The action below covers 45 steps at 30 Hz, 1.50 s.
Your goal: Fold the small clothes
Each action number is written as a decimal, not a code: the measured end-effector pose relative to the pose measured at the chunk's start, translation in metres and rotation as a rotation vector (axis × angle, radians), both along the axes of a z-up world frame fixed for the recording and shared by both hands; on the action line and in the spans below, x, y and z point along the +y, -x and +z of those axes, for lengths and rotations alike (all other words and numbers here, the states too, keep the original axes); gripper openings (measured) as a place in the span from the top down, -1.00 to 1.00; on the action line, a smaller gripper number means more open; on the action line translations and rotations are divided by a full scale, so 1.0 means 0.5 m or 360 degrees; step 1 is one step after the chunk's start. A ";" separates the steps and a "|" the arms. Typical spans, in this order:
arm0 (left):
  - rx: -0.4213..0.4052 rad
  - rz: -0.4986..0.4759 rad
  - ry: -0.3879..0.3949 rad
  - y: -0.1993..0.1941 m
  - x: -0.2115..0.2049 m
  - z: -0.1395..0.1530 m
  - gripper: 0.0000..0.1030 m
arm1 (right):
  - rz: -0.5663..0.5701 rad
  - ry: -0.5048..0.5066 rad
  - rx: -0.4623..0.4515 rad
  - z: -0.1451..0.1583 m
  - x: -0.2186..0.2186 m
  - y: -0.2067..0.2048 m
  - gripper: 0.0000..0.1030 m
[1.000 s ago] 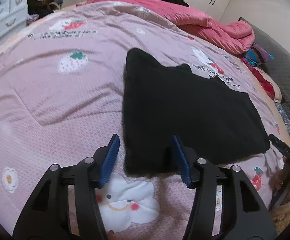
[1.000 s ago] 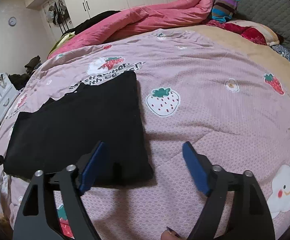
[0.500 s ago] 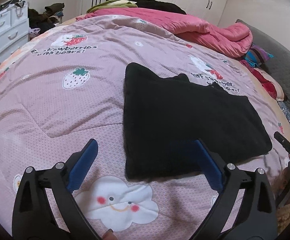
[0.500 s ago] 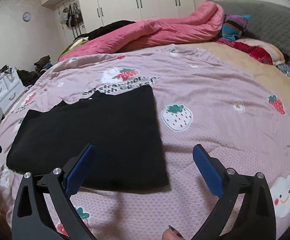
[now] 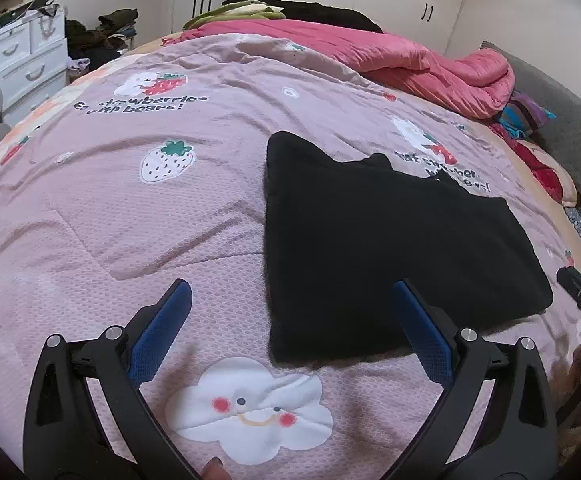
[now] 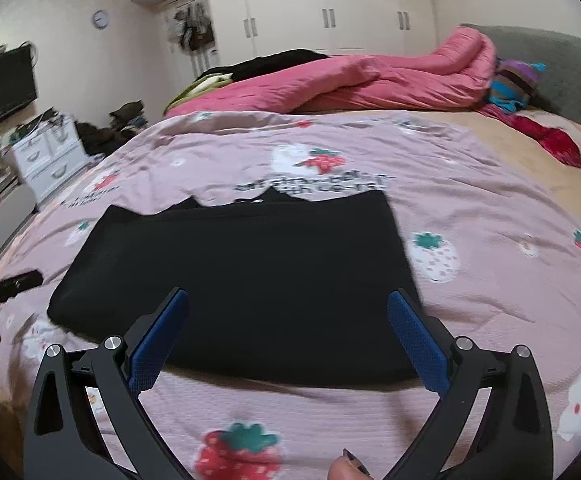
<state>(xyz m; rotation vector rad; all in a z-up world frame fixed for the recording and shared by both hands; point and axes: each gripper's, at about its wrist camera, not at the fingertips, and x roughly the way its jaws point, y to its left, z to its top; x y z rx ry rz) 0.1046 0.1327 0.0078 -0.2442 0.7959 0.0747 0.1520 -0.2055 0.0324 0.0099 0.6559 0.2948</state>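
Folded black garment [image 5: 378,240] flat on strawberry-print bedspread [image 5: 138,216], left tongs [image 5: 290,320] apart, right tongs [image 6: 288,324] apart, both clear of fabric

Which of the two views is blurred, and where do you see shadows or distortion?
Right wrist view: motion blur smears the black garment and the quilt prints. Left wrist view: sharp; left gripper casts a faint shadow on the quilt. Both views: fisheye bending, dark corners.
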 end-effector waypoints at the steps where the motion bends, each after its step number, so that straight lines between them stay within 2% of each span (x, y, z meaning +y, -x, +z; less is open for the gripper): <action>1: -0.0002 0.0008 0.0004 0.001 0.004 0.001 -0.82 | 0.0017 0.0011 0.0001 -0.001 0.011 0.002 -0.92; 19: 0.0038 0.0188 0.0009 0.008 0.088 0.000 -0.82 | 0.0370 0.0154 0.0067 -0.035 0.221 0.039 -0.92; 33: 0.0084 0.0174 -0.0011 -0.004 0.100 -0.010 -0.82 | 0.0533 0.0265 0.0030 -0.034 0.338 0.057 -0.92; 45: 0.0131 0.0128 -0.0037 -0.078 0.086 -0.020 -0.82 | 0.0612 0.0307 0.0002 -0.026 0.390 0.050 -0.92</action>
